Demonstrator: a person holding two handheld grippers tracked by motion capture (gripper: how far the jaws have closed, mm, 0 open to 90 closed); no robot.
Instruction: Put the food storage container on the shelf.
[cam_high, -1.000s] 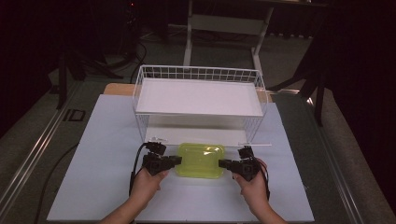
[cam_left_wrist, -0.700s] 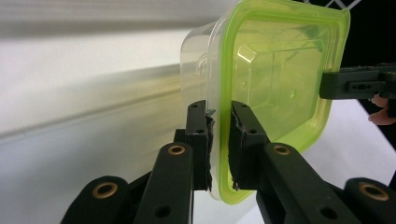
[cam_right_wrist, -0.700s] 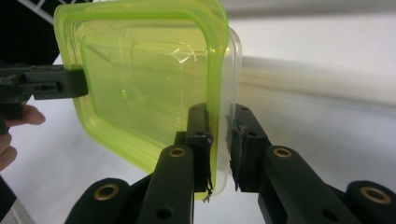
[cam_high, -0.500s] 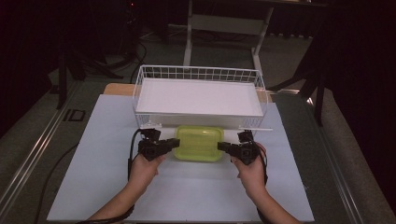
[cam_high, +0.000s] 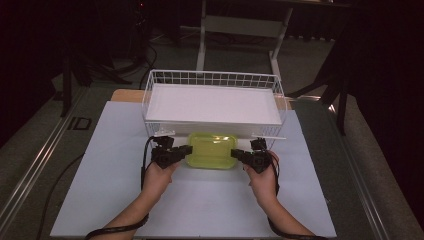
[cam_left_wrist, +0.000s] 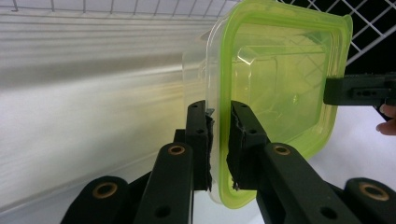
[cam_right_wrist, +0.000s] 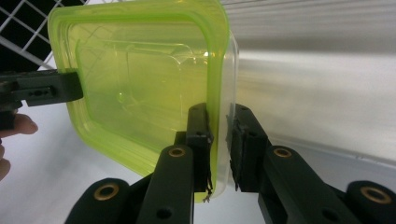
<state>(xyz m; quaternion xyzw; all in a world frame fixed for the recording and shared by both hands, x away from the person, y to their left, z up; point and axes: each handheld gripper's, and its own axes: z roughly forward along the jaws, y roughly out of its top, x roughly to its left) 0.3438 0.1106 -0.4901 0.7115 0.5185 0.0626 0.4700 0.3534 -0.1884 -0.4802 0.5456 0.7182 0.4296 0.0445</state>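
You are holding two grippers, one in each hand, and both are pinching the same single thing: one yellow-green plastic container (cam_high: 211, 150) with a clear body under its green lid. Your left gripper (cam_high: 186, 150) is clamping the container's left edge, and in the left gripper view its two black jaws are pressing on either side of the lid's rim (cam_left_wrist: 219, 154). Your right gripper (cam_high: 234, 153) is clamping the opposite edge, and in the right gripper view its two jaws are squeezing the rim (cam_right_wrist: 218, 149) in the same way. In each gripper view the far gripper's jaw is showing at the other side of the container.

The container is sitting level between your two hands, over the white sheet (cam_high: 100, 165) that is covering the table, and just in front of one white wire basket (cam_high: 212, 79). Its far edge is lying right at the basket's near wall, below the basket's rim; whether it is touching the wire you cannot tell from here. One flat white board (cam_high: 212, 105) is lying inside the basket. Your left hand (cam_high: 157, 175) and your right hand (cam_high: 262, 179) are coming in from the near edge, with one cable trailing from each gripper.
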